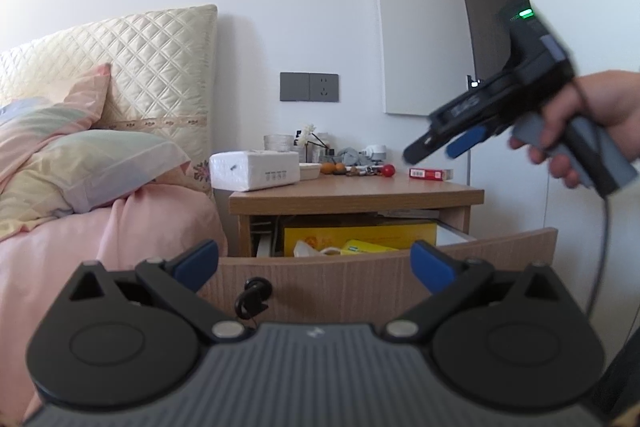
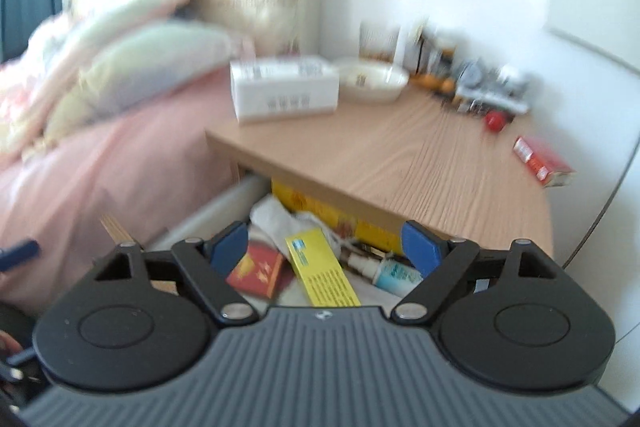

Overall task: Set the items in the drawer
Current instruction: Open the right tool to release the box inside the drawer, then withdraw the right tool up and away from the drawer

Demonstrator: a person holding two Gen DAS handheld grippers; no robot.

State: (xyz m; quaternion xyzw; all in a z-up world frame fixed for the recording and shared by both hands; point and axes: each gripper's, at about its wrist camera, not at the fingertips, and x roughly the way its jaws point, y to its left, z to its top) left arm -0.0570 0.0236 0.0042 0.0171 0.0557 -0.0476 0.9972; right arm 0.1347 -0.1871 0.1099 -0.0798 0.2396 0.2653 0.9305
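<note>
The nightstand's drawer (image 1: 376,277) stands pulled open; its wooden front fills the middle of the left wrist view. In the right wrist view the drawer (image 2: 208,217) holds a yellow box (image 2: 322,269), a red booklet (image 2: 258,273), a small tube (image 2: 394,273) and crumpled paper. A red box (image 1: 431,173) lies on the nightstand top at the right, and shows too in the right wrist view (image 2: 542,161). My left gripper (image 1: 314,263) is open and empty in front of the drawer. My right gripper (image 2: 324,245) is open and empty above the drawer; it also shows in the left wrist view (image 1: 436,149), held over the nightstand.
A white tissue box (image 1: 256,170), a dish (image 2: 374,81), a red ball (image 1: 388,169), oranges and small clutter sit on the nightstand top (image 1: 360,193). A bed with pink cover (image 1: 108,239) and pillows is at the left. A wall socket (image 1: 309,87) is behind.
</note>
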